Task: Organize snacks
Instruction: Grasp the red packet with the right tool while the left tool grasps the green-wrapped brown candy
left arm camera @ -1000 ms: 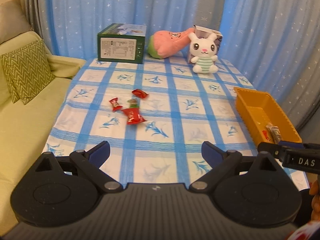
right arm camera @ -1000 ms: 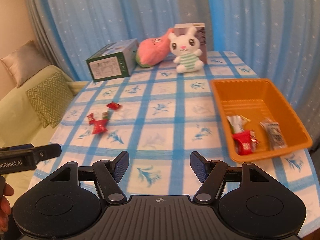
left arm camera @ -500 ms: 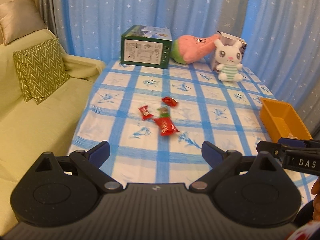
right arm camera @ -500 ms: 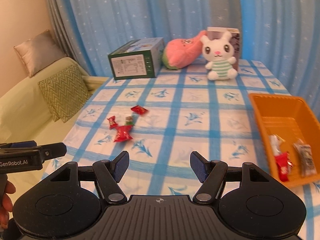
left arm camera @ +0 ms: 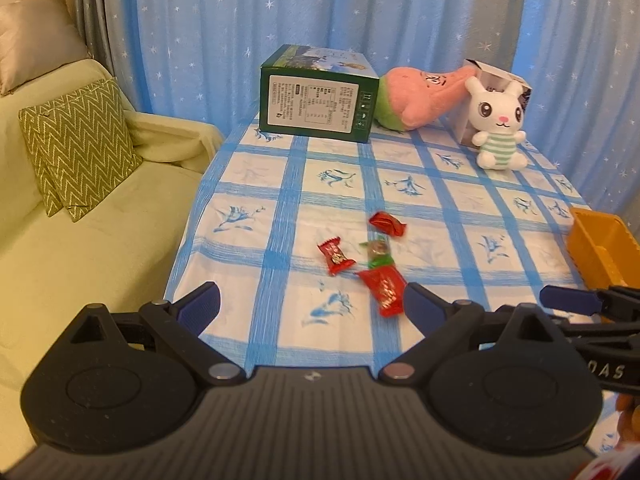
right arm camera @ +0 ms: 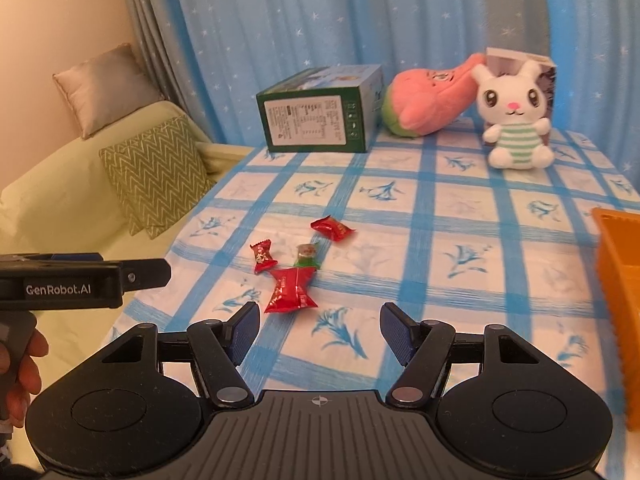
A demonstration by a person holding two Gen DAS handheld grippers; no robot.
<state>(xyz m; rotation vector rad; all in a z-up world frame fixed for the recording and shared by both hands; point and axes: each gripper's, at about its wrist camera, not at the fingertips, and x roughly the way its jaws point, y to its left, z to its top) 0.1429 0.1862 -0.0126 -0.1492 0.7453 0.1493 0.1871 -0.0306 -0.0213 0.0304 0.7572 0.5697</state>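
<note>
Several wrapped snacks lie together on the blue-checked tablecloth [left arm camera: 400, 168]: a large red packet [left arm camera: 385, 291] [right arm camera: 291, 289], a small red candy [left arm camera: 336, 257] [right arm camera: 263, 257], a green-wrapped candy [left arm camera: 378, 253] [right arm camera: 307, 256] and another red packet [left arm camera: 387, 223] [right arm camera: 332, 229]. My left gripper [left arm camera: 312, 308] hovers open just short of them, nothing between its fingers. My right gripper [right arm camera: 318, 330] is open and empty too, with the large red packet just ahead of its left finger. An orange bin [left arm camera: 600, 248] [right arm camera: 618, 280] stands at the table's right edge.
At the far end of the table stand a green box [left arm camera: 318, 100], a pink plush [left arm camera: 420, 94] and a white bunny plush [left arm camera: 498, 128] against a small carton. A green sofa [left arm camera: 72, 240] with cushions runs along the table's left side. Blue curtains hang behind.
Both grippers have swung left and come lower toward the snack cluster, which now sits closer and more central. The orange bin has slid to the right edge of both views.
</note>
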